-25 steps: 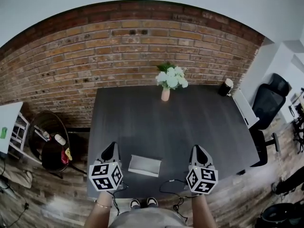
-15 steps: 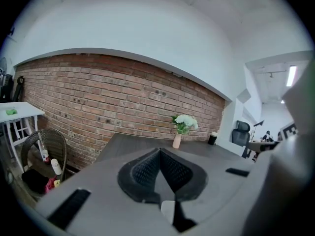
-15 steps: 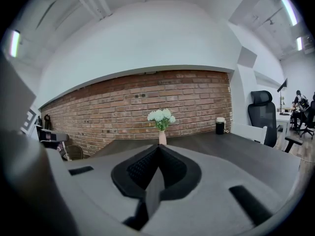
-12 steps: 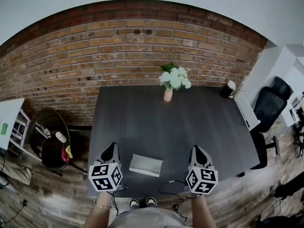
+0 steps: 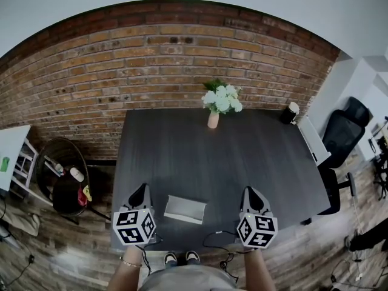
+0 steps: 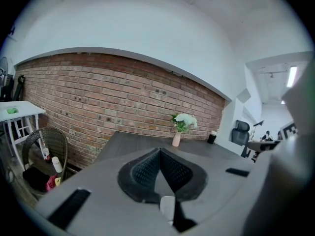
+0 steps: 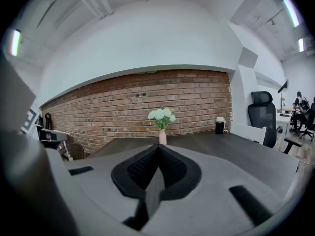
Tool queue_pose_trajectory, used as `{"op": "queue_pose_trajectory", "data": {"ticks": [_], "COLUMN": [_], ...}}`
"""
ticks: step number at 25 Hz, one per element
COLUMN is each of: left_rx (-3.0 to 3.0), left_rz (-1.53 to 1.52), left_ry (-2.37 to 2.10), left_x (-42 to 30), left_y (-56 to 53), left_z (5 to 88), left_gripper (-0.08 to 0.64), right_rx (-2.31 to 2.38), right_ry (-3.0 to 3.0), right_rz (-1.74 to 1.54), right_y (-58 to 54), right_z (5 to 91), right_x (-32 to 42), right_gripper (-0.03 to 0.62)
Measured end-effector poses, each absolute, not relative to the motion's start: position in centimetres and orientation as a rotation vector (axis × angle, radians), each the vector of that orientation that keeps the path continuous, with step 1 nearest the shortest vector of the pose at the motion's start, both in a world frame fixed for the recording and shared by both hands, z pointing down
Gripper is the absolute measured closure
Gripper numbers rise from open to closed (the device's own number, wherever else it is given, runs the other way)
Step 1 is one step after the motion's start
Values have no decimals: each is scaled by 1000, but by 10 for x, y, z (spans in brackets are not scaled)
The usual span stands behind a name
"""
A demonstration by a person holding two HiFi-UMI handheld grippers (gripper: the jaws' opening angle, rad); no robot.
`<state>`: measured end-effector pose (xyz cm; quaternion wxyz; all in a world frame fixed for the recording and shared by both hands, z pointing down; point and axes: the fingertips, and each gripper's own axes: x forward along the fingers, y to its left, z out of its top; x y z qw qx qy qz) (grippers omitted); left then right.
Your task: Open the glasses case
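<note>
A closed, pale grey glasses case (image 5: 185,210) lies flat near the front edge of the dark table (image 5: 212,156), seen only in the head view. My left gripper (image 5: 142,188) hovers just left of the case. My right gripper (image 5: 251,191) hovers a little further off on the case's right. Both point away from me across the table, and neither touches the case. In the left gripper view the left gripper's (image 6: 160,150) black jaws meet at a point with nothing between them. The right gripper (image 7: 157,146) looks the same in its own view.
A pink vase of white flowers (image 5: 213,119) stands at the table's far edge by the brick wall. A black cup (image 5: 290,112) sits at the far right corner. A wicker chair (image 5: 60,180) stands left of the table, with a white desk (image 5: 315,139) and an office chair (image 5: 342,132) on the right.
</note>
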<state>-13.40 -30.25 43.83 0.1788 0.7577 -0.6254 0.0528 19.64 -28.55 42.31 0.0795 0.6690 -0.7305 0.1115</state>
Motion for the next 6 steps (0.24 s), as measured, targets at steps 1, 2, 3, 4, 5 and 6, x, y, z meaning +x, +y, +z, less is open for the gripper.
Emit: {"op": "queue_pose_trajectory", "data": {"ticks": [1,2,3,4,5,6], "left_rx": [2141,2139,2137,2135,2133,2131], "left_rz": [151,154,155,158,160,162], "left_ry": [-1766,-1764,-1763,-1761,-1760,-1758], "left_x": [-134,-133,-133,-132,-132,-132], "left_y": [-301,-300,-299,-298,-297,-296], "left_z": [439,441,442,443,444,446], "left_gripper": [565,565,565,565,565,565], "right_rx": [2000,1999,1997,1996,1994,1992], "right_ry": [-2185,-2185,-2185,-2184,-2184,-2183], "right_rz": [335,336,337,338,339,340], "right_y": [-284,-284,-283,-282,-281,-281], "right_z": [424,424,425,425,426,426], "right_x": [197,197,197,197,197,197], "right_gripper": [591,591,591,591,591,591]}}
